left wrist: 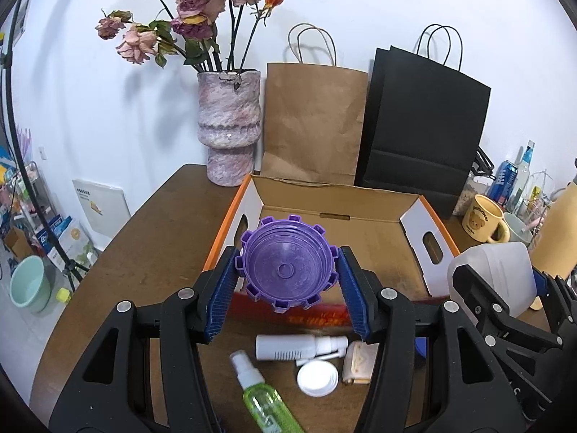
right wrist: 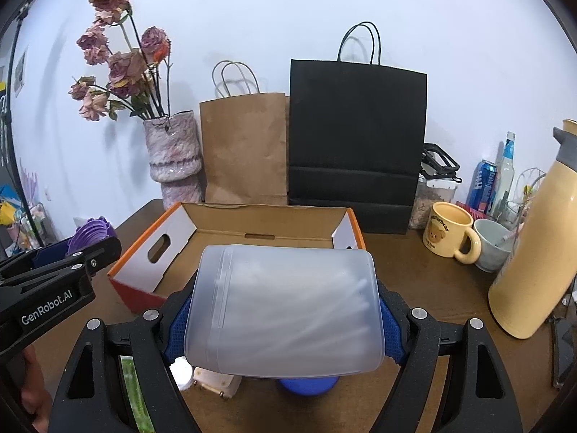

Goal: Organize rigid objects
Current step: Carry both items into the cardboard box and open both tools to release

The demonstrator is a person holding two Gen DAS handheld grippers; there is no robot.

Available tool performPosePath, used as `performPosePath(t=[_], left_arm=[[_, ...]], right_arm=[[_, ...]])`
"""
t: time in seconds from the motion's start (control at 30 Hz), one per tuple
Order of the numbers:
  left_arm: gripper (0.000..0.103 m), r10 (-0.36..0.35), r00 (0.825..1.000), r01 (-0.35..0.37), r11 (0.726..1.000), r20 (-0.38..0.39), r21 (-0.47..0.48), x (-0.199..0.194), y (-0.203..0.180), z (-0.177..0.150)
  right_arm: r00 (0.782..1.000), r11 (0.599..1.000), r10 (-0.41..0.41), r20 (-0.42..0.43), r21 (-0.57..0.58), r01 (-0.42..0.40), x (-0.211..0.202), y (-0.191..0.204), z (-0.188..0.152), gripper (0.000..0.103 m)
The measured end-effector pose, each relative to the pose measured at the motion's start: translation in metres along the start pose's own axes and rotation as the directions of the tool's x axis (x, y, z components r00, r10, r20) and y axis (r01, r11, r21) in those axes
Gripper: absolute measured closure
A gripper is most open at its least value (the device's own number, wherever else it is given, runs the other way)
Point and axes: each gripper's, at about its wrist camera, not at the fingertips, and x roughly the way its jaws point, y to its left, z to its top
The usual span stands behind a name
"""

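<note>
From the left wrist, our left tongs point(left wrist: 288, 281) are clenched on the purple lid point(left wrist: 286, 265), pinched by its notched rim over the box point(left wrist: 360, 216)'s near wall; that small bite could let it twist loose.

From the right wrist, our right tongs point(right wrist: 285, 321) grasp the frosted container point(right wrist: 285, 310) short of the box point(right wrist: 252, 223); its smooth sides may slide out.

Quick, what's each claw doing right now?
Left gripper: shut on the purple lid.
Right gripper: shut on the frosted tub.
</note>
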Motion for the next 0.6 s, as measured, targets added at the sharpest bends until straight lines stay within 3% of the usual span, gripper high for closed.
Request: performPosePath(t=[0.6], left_arm=[[0.052,0.054,0.997,-0.054,0.999,-0.057,0.003,0.073,-0.003,0.024]], right_arm=[[0.999,1.000,0.008,-0.052,-0.019,-0.009,0.072,-0.001,0.025,0.018]])
